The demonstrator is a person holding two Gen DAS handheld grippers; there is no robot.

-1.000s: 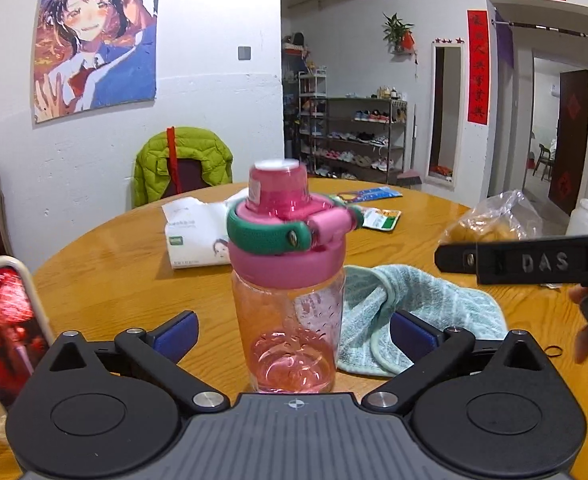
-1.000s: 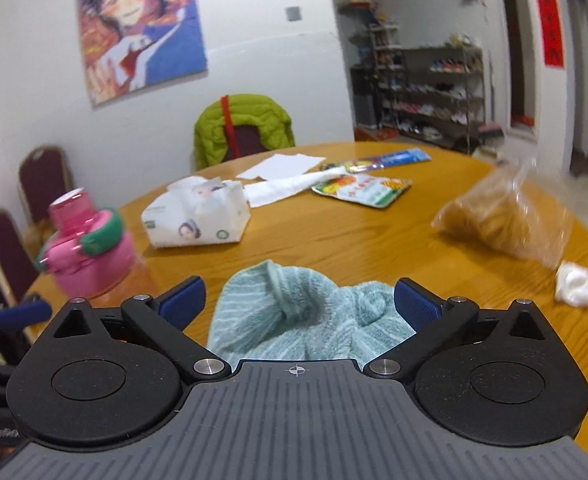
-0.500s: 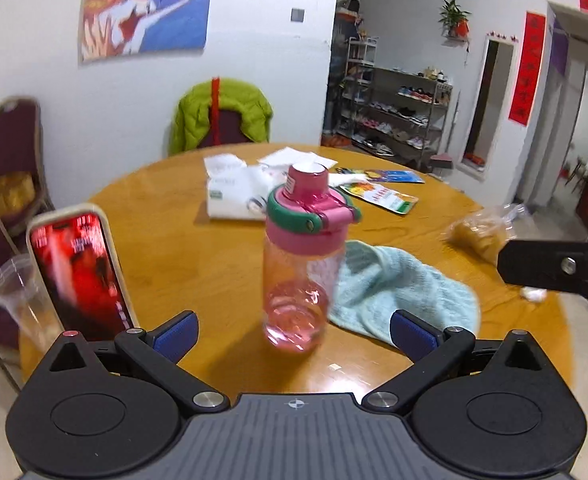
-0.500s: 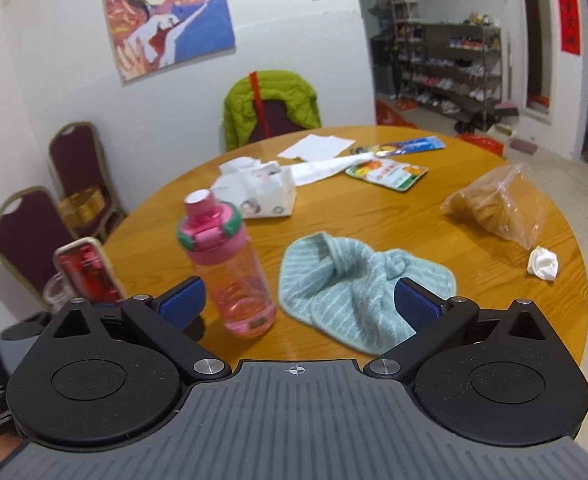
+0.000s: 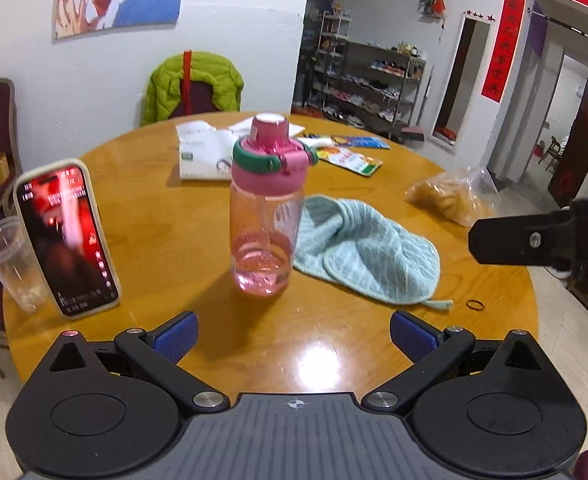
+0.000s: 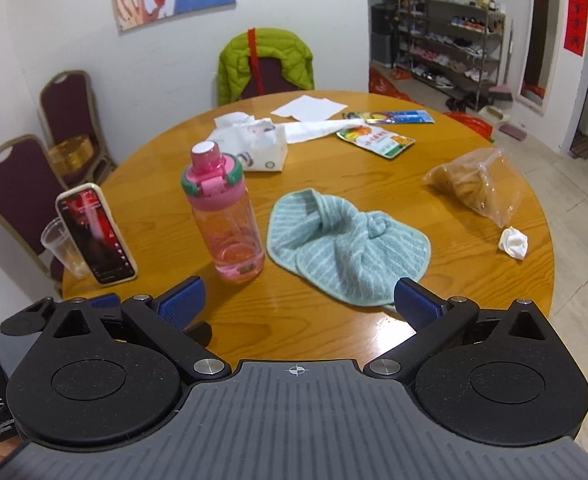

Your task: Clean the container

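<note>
Your left tongs (image 5: 292, 334) stand wide apart and hold nothing, hovering over the near edge of the tabletop (image 5: 166, 220); your right tongs (image 6: 297, 300) are just as wide and just as empty. Straight ahead of the left tongs the pink bottle (image 5: 268, 204) stands upright in the middle of the tabletop, and the teal cloth (image 5: 367, 244) lies crumpled just to its right, its edge touching or nearly touching the bottle's base.

Expect the bottle to be stiff, clear plastic, smooth and probably slippery, and light: it looks nearly empty, with only a little at the bottom. It is tall for its base, so a push high up could tip it. Take it around the straight body below the pink lid, not on the cap or the green ring. The cloth is soft and limp; pinch a raised fold at its middle and it should bunch up with you.

The right view shows what the left does not: the lid's pink latch facing you, a white crumpled wad (image 6: 513, 242) at the far right of the tabletop, and loose paper sheets (image 6: 307, 107) at the far side. The left view alone shows a small ring (image 5: 475, 304) lying near the cloth's loop, and part of your right tool's body (image 5: 541, 240) at the right edge. Both show the phone (image 6: 96, 234) leaning on a plastic cup (image 6: 64, 248) at the left.
</note>
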